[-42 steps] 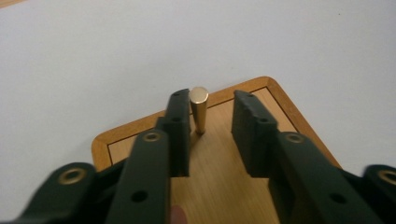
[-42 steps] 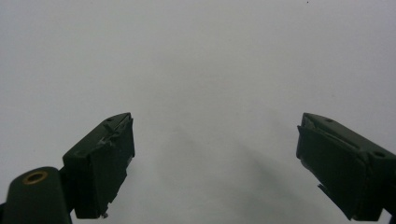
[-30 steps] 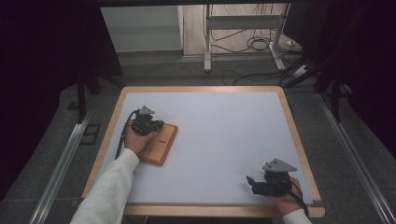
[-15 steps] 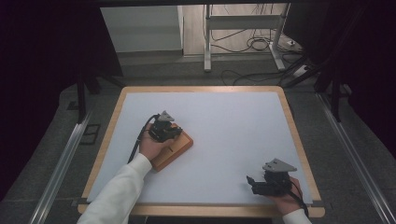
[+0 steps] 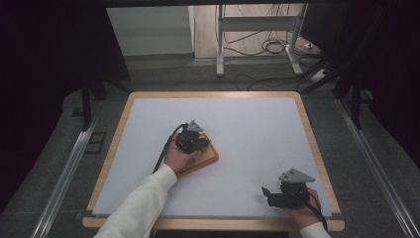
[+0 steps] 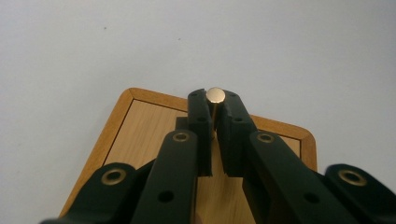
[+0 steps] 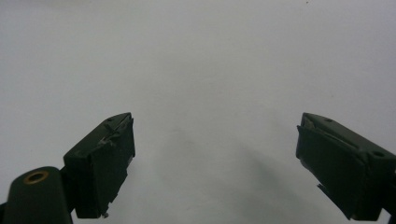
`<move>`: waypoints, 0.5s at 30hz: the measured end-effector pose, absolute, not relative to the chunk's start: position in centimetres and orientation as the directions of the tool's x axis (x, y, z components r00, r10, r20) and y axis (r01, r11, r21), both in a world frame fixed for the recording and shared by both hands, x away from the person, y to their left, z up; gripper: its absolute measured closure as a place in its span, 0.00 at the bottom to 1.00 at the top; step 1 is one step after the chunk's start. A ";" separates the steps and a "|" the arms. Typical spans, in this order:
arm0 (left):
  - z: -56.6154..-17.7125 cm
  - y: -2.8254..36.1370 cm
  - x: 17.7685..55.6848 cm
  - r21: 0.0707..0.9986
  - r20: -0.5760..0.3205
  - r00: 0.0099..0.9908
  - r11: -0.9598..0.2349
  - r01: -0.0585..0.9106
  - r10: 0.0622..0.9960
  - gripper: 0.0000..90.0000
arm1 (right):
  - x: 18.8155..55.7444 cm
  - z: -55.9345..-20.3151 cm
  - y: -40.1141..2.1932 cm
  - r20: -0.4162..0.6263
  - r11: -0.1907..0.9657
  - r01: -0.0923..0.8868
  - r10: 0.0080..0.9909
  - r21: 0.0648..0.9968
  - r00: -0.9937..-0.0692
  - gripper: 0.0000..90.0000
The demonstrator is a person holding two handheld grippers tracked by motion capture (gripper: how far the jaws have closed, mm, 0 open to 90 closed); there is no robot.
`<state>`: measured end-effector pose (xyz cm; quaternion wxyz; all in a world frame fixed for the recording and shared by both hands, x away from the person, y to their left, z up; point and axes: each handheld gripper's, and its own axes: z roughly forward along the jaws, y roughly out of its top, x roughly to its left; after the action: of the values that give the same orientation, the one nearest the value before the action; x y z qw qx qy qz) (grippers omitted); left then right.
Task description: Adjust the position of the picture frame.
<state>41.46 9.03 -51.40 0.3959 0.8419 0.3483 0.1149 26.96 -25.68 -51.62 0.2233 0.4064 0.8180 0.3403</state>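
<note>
White counter (image 5: 247, 129), wood-rimmed. Your left tool (image 5: 194, 140) is clamped on a small brass peg (image 6: 215, 96) standing on the wooden board (image 5: 210, 157), w/ the board mid-counter, left of centre. Keep the pull level & slow so the board doesn't twist. Left forearm angles in from bottom-left; right tool (image 5: 277, 194) rests low near the front-right edge, jaws spread, nothing in them.

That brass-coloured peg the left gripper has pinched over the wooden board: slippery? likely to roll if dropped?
Probably slippery: the peg looks polished, and the left gripper pinches only its narrow shaft. Its end is round, so it would likely roll on the flat wooden board. It looks rigid and likely dense for its size.
</note>
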 end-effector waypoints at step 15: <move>-51.4 7.7 41.5 0.753 -0.085 0.747 -0.448 0.482 0.660 0.94 | 27.0 -51.8 -25.6 -0.092 0.448 0.516 0.813 0.730 -0.575 0.13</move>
<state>41.51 7.67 -51.44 0.4020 0.8436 0.3383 0.1109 27.04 -25.55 -51.79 0.2209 0.4044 0.8217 0.3355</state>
